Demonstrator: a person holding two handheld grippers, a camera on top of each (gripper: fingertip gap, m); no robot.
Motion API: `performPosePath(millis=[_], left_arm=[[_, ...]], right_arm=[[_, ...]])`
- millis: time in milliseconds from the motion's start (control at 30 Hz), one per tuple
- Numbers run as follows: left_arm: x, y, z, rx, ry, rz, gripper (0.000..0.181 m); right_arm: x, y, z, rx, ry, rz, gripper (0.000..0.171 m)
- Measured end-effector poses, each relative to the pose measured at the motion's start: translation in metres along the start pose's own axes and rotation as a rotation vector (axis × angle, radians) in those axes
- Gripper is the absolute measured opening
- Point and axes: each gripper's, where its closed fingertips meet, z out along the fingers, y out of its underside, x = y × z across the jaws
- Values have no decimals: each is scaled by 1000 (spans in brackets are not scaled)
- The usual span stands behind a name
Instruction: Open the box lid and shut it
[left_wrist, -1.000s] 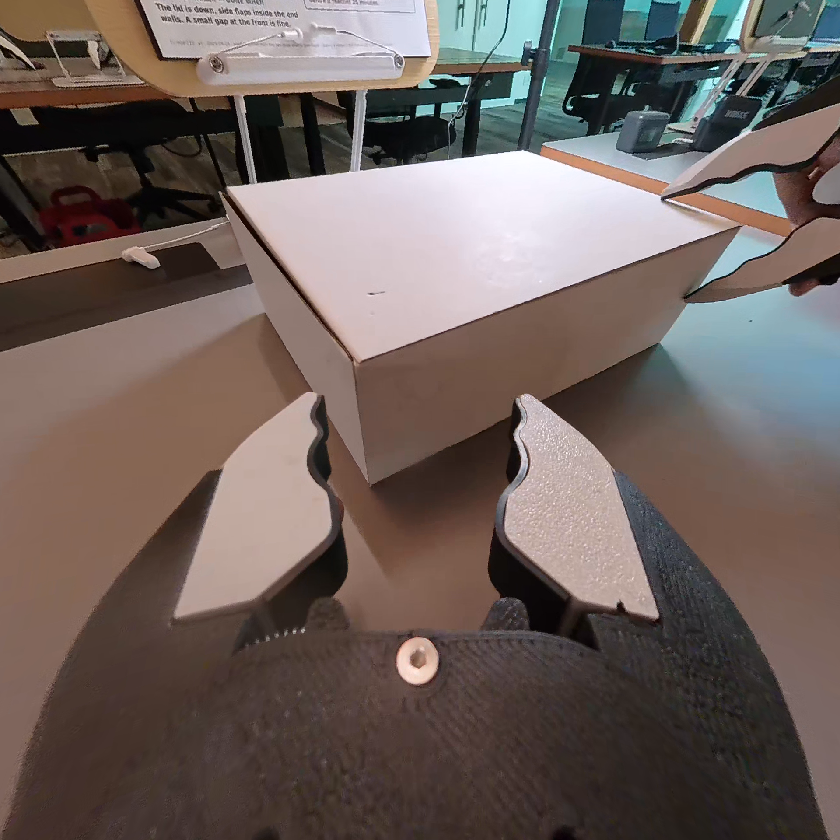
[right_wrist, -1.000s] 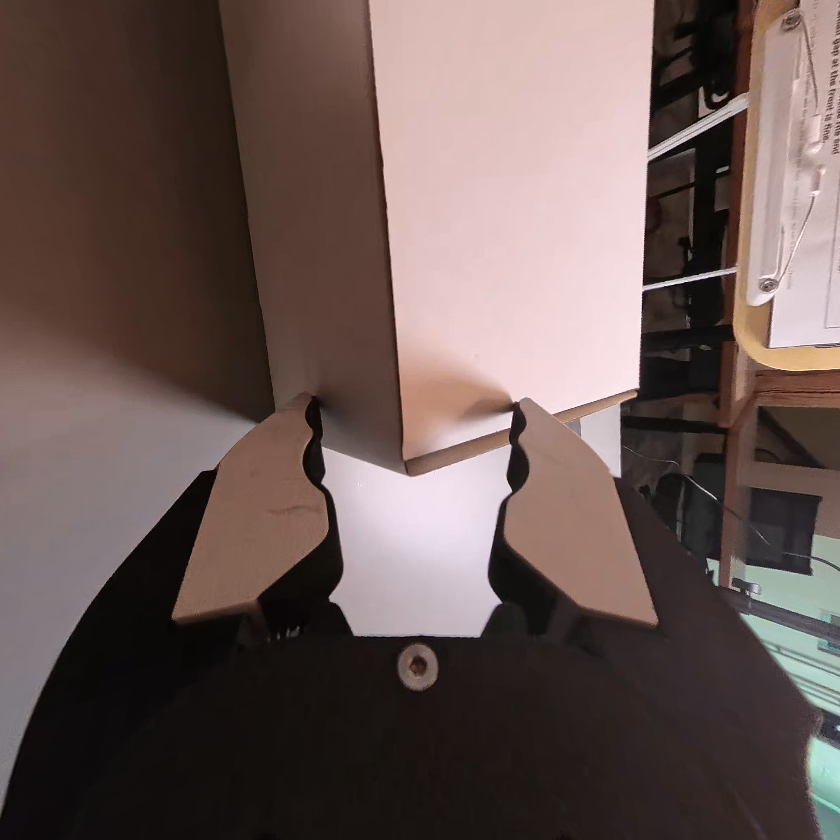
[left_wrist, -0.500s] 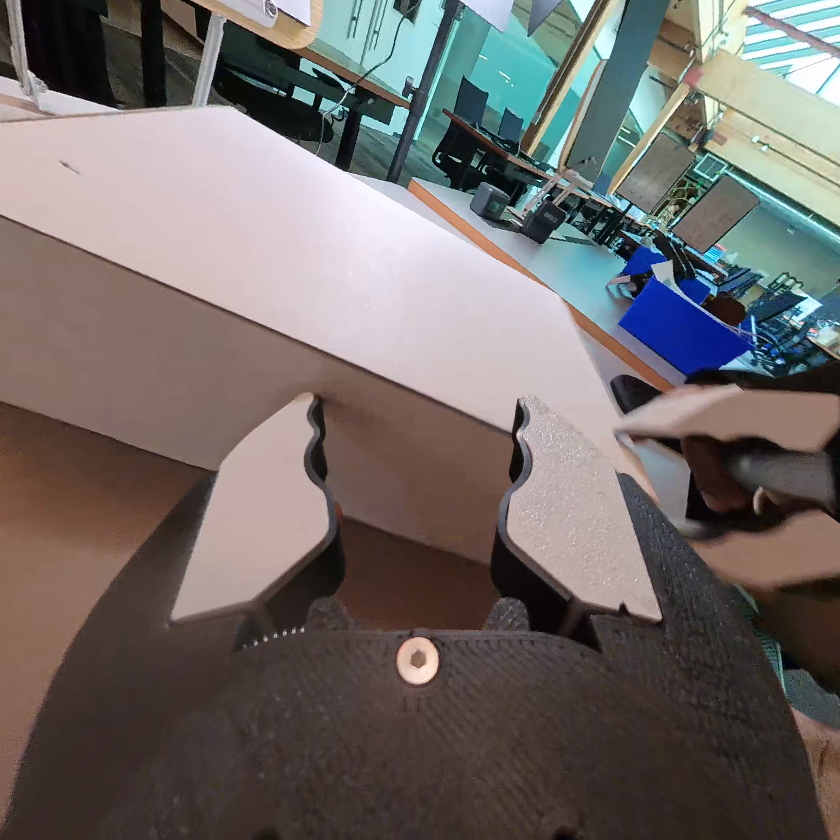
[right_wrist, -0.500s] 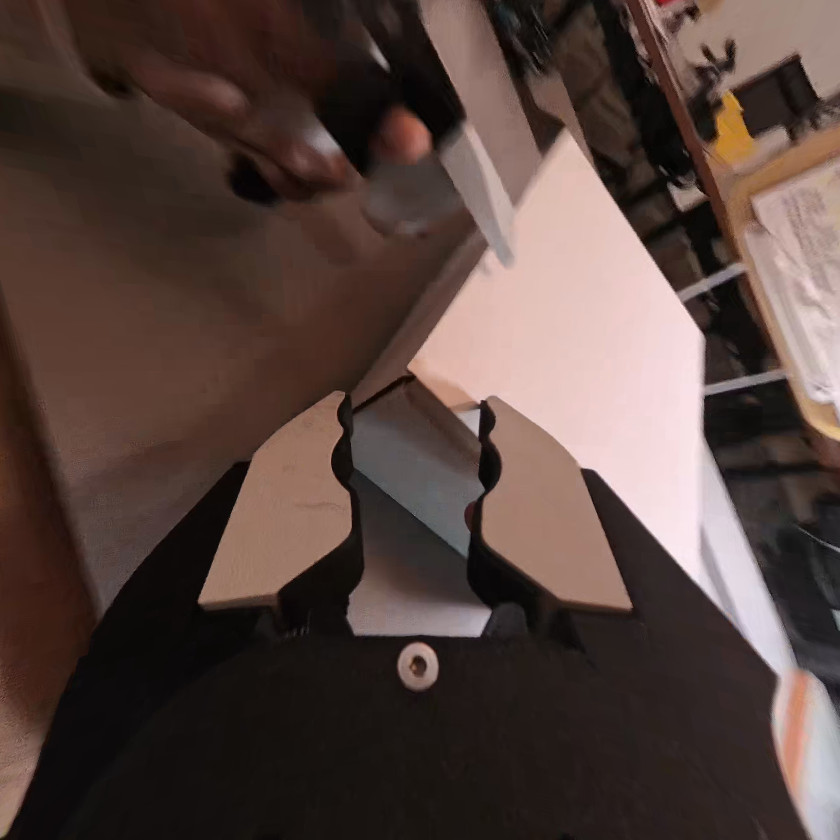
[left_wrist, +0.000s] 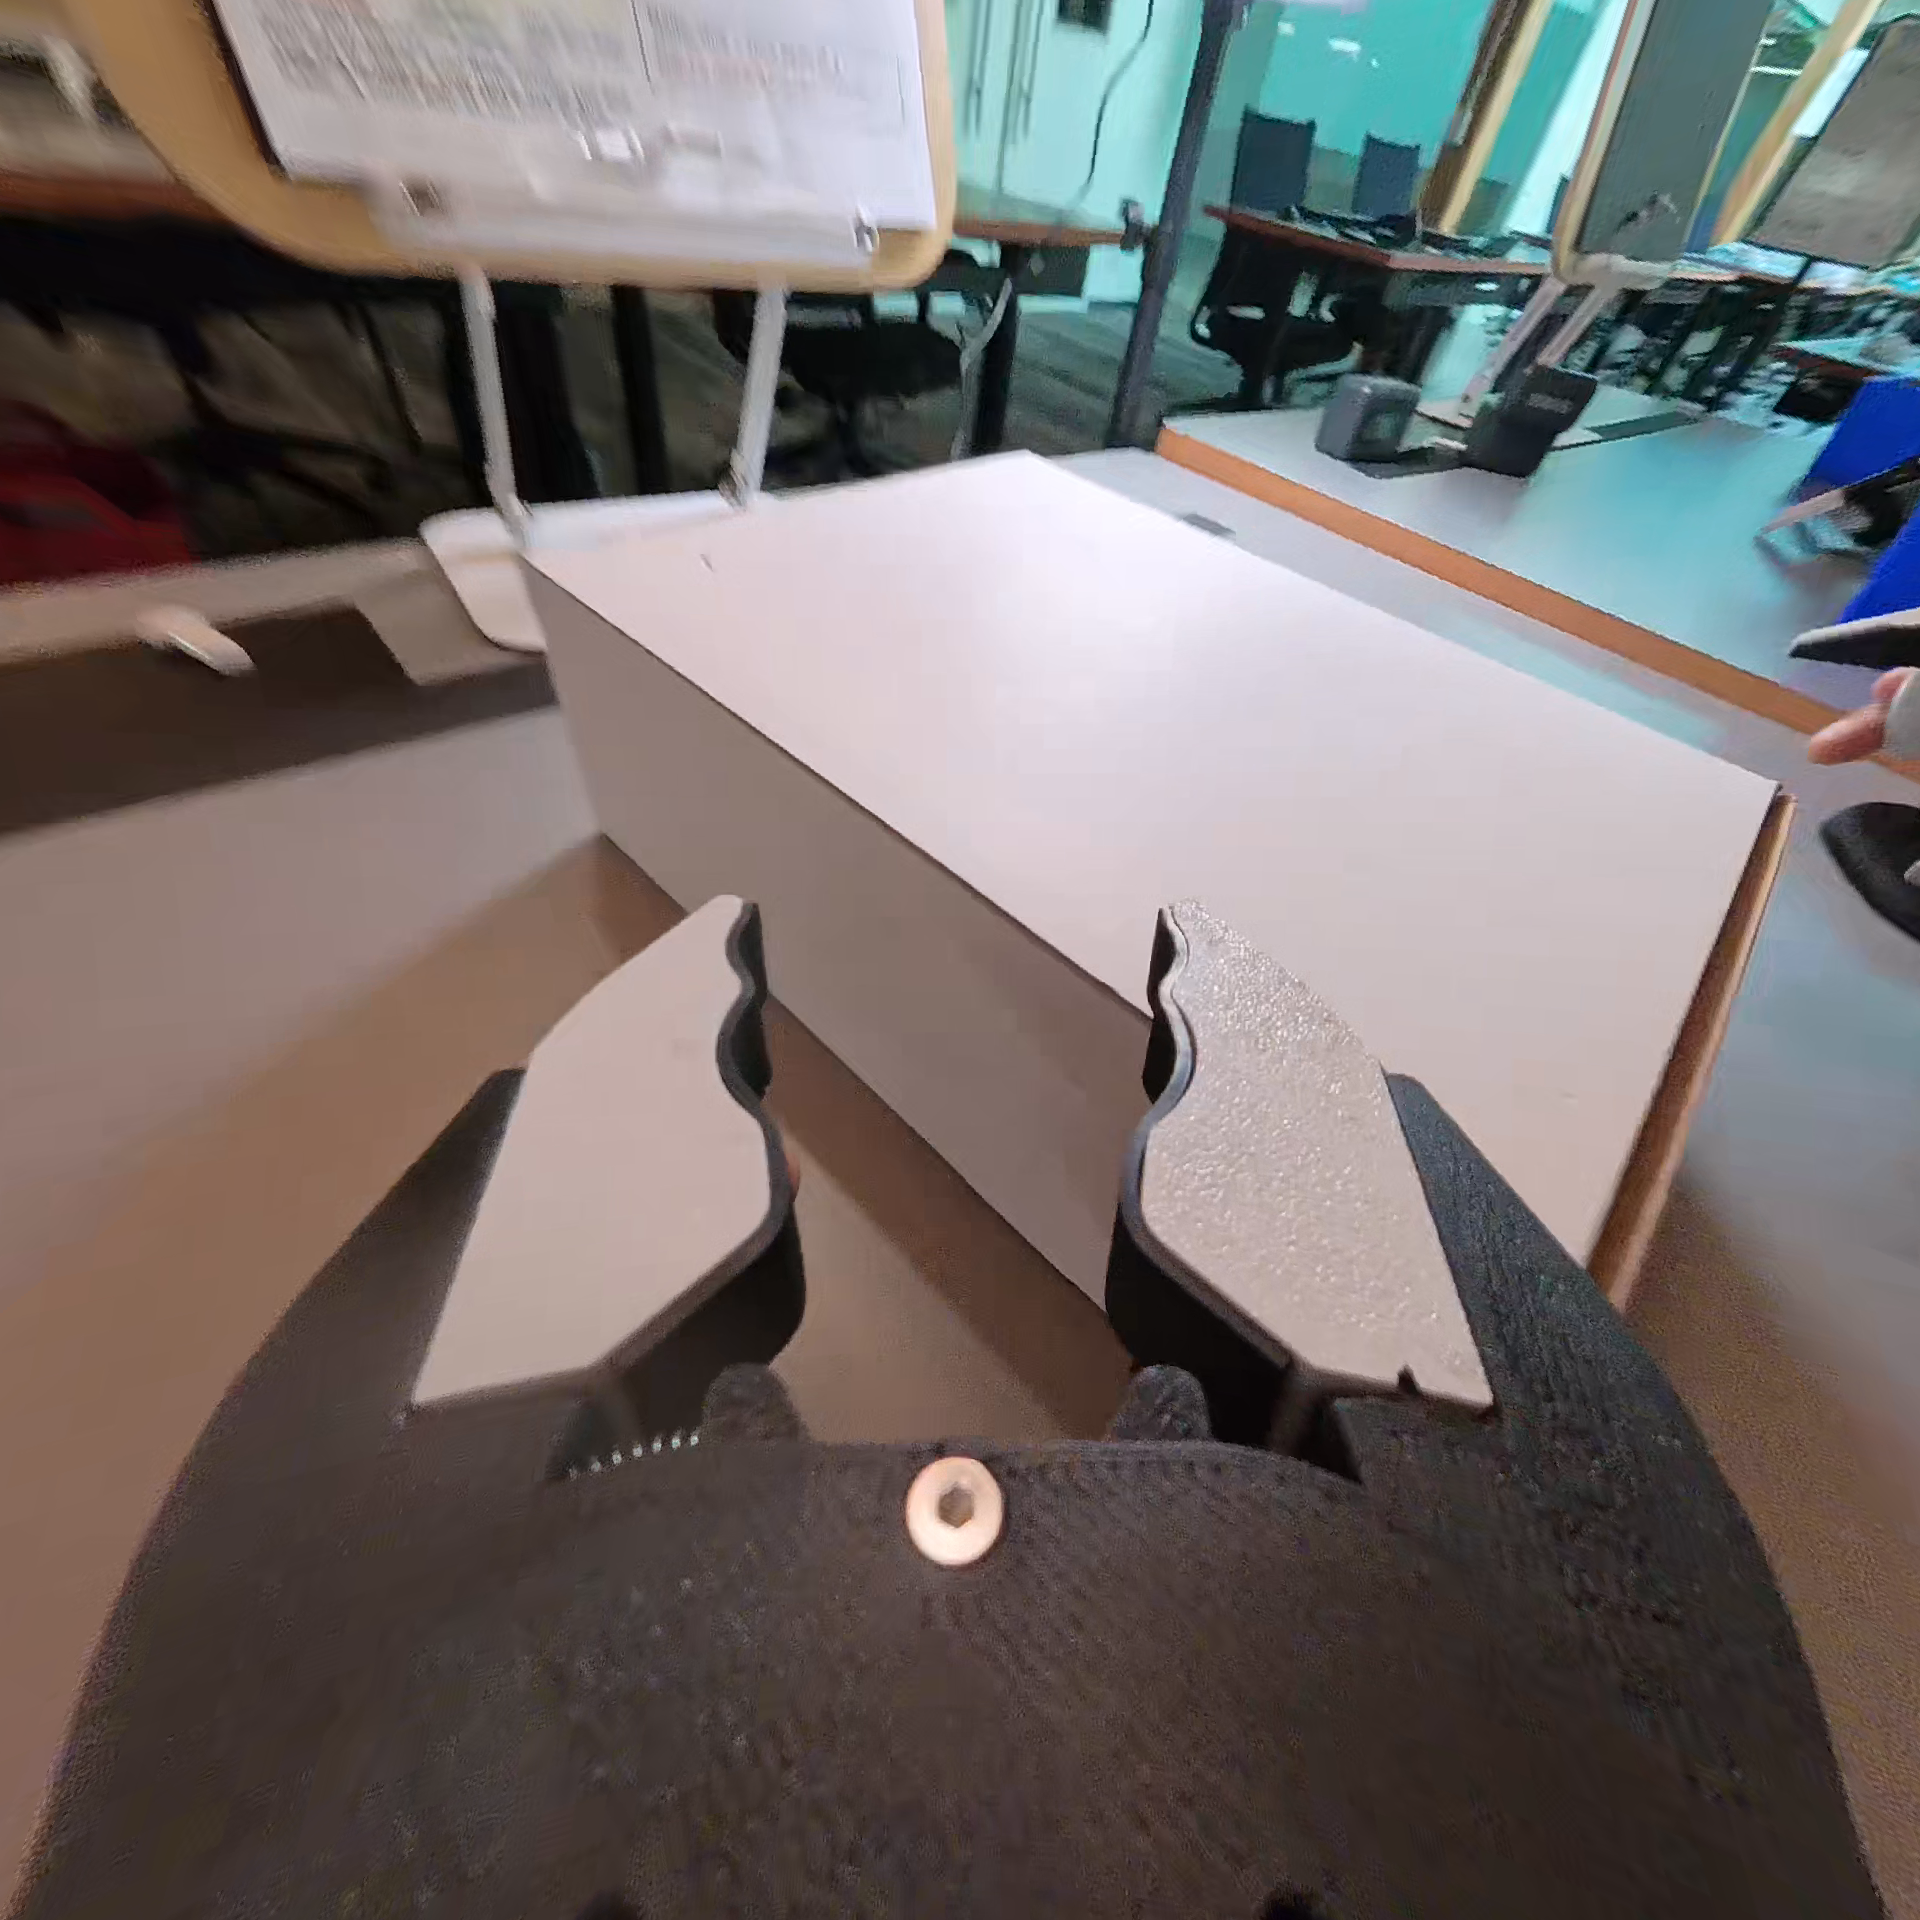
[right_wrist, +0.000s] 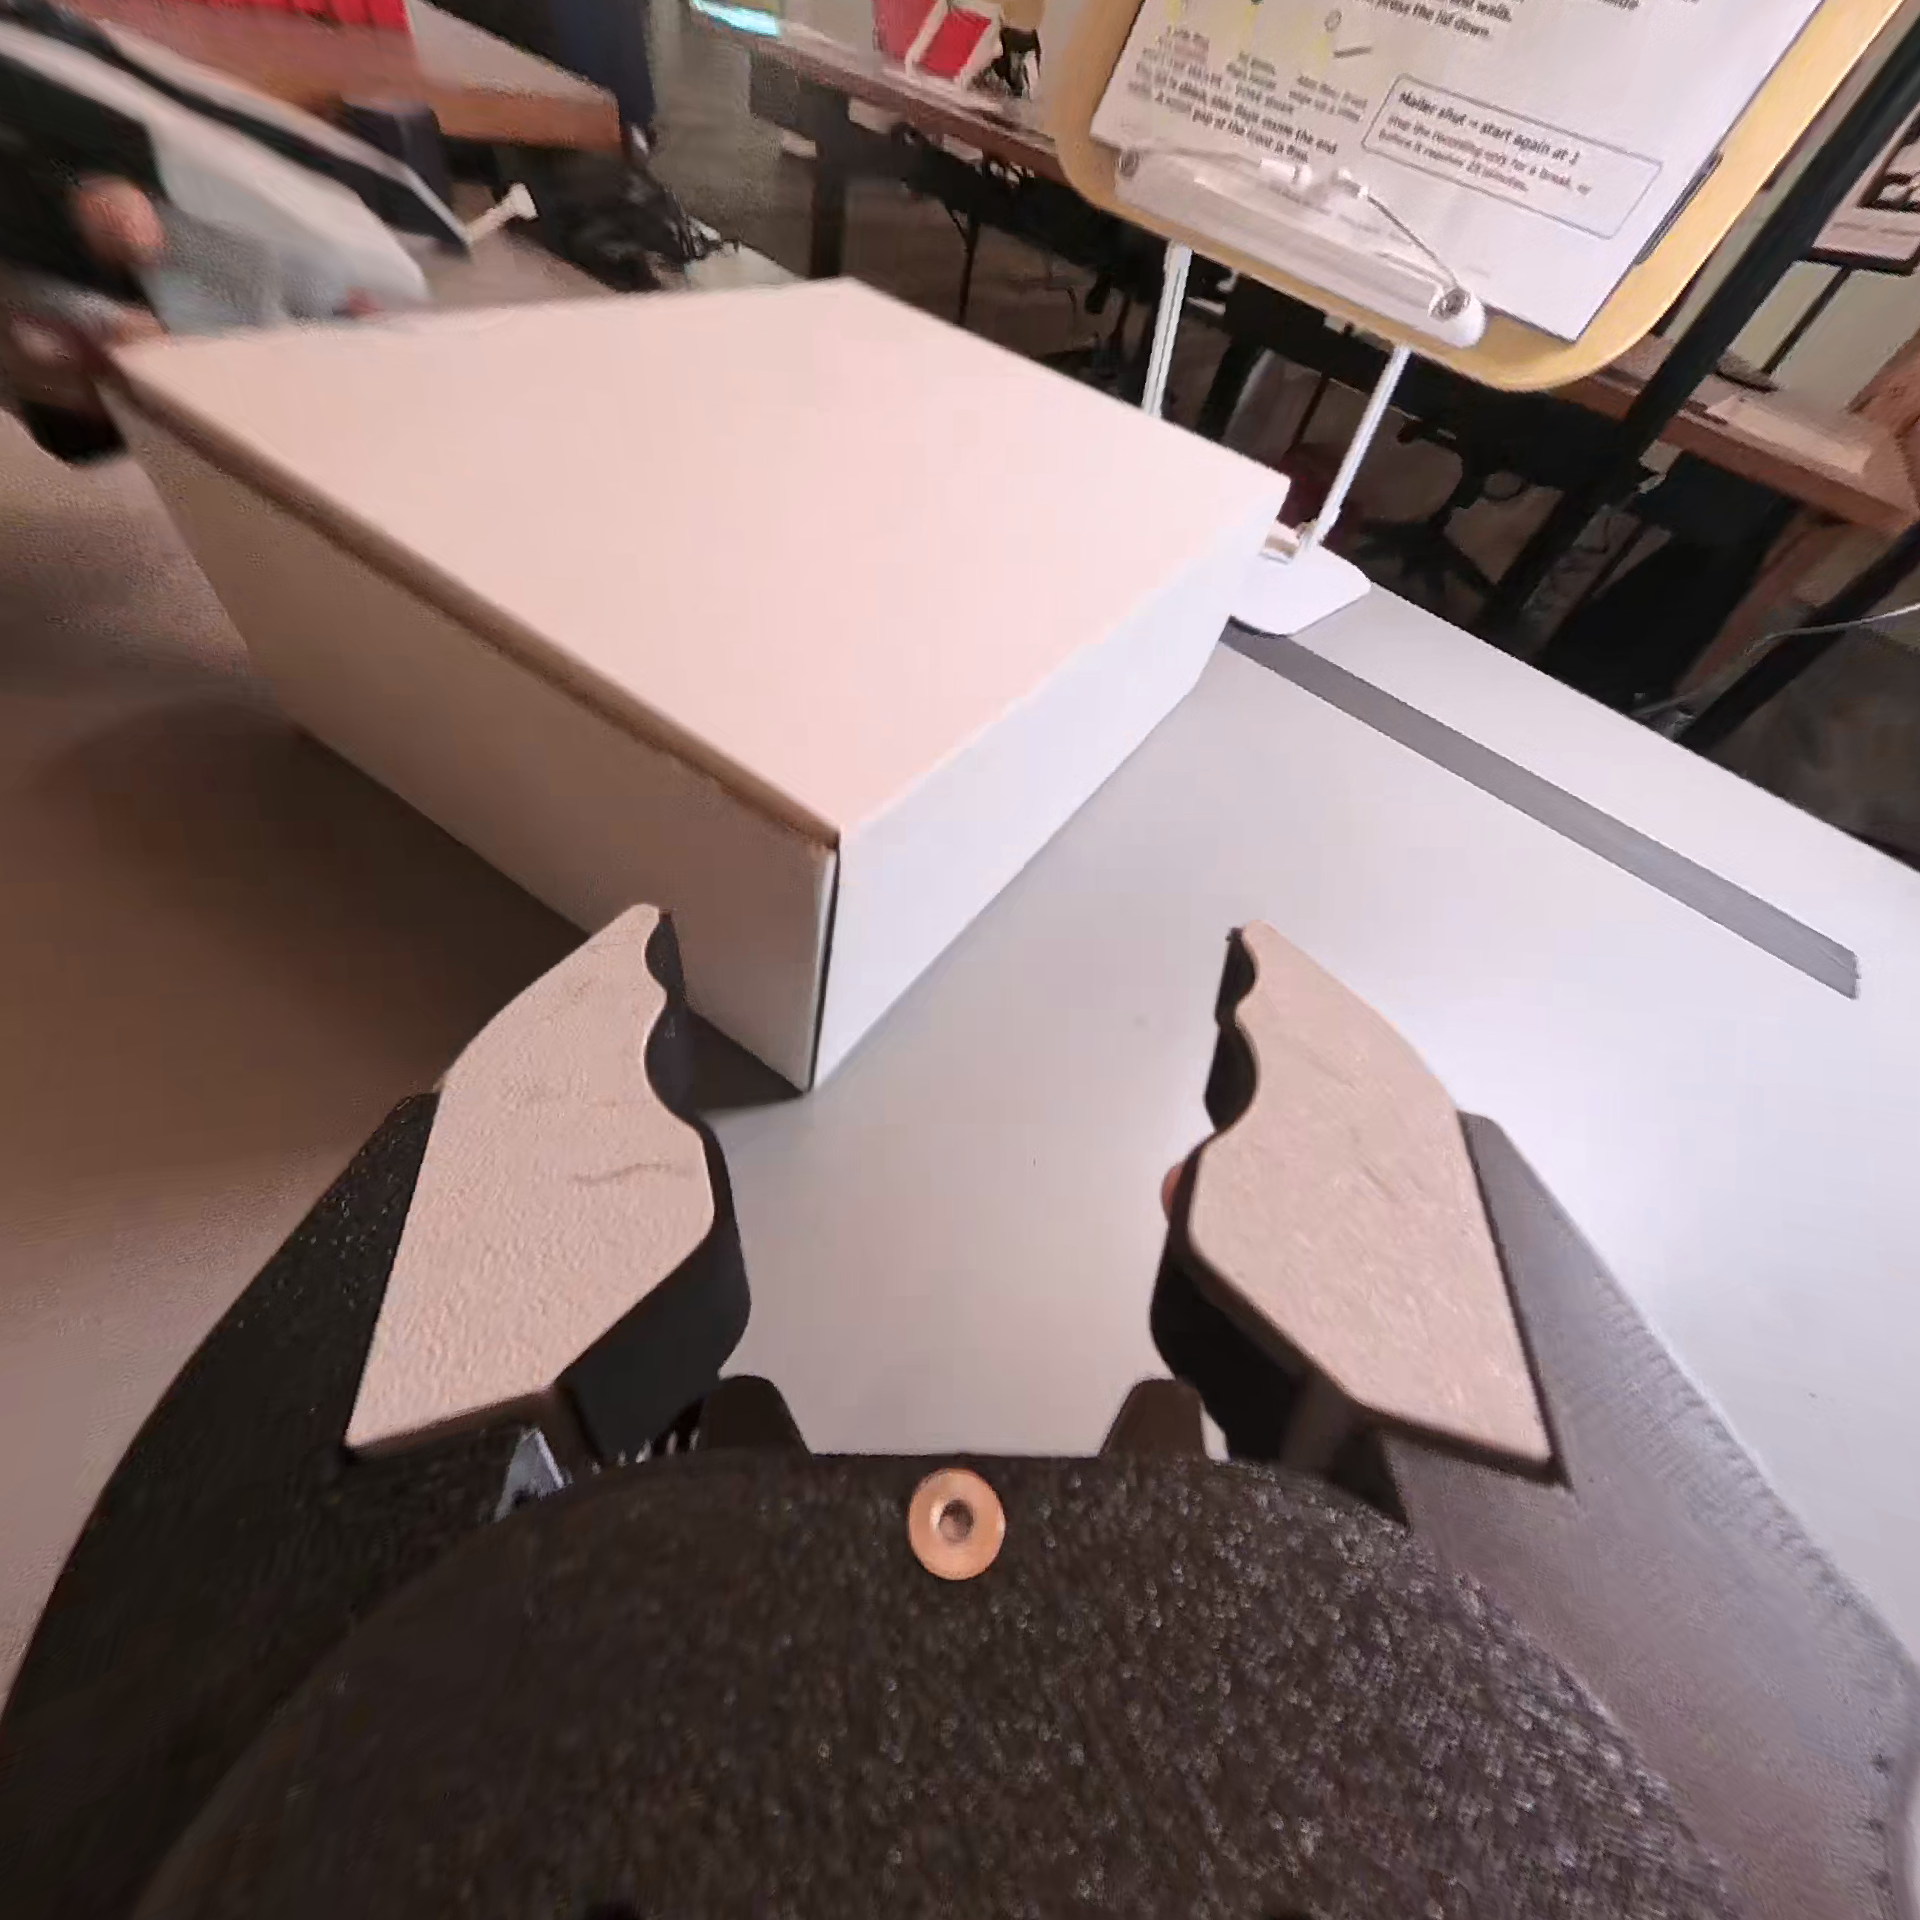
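Observation:
A white cardboard box (left_wrist: 1091, 748) with its lid flat and closed sits on the grey table (left_wrist: 260, 987). It also shows in the right wrist view (right_wrist: 727, 540). My left gripper (left_wrist: 956, 925) is open and empty, just in front of the box's near side wall, not touching it. My right gripper (right_wrist: 945, 935) is open and empty, just off the box's near right corner, above the table. The right gripper also shows at the right edge of the left wrist view (left_wrist: 1870, 748), with a hand on it. The left gripper appears blurred at the top left of the right wrist view (right_wrist: 239, 208).
A clipboard stand (right_wrist: 1382, 156) with a printed sheet rises behind the box; its white base (right_wrist: 1299, 592) rests on the table by the box's far corner. A dark strip (right_wrist: 1558, 810) crosses the table. Desks and chairs fill the room behind.
Both grippers have pulled back from the box. The right gripper, which straddled the lid's corner and had narrowed, has turned upright and opened wide. The lid lies flat.

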Motion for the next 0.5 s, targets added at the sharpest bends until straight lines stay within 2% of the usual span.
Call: performPosePath(millis=[100,267,500], left_arm=[[18,-7,-28,52,2,62,72],[53,5,-64,78,27,94,75],[82,35,-72,62,-2,105,76]], right_arm=[[-14,16,-5,-29,10,-3,99],[-33,23,-5,-9,-26,55,96],[-38,21,35,-35,-60,87,88]])
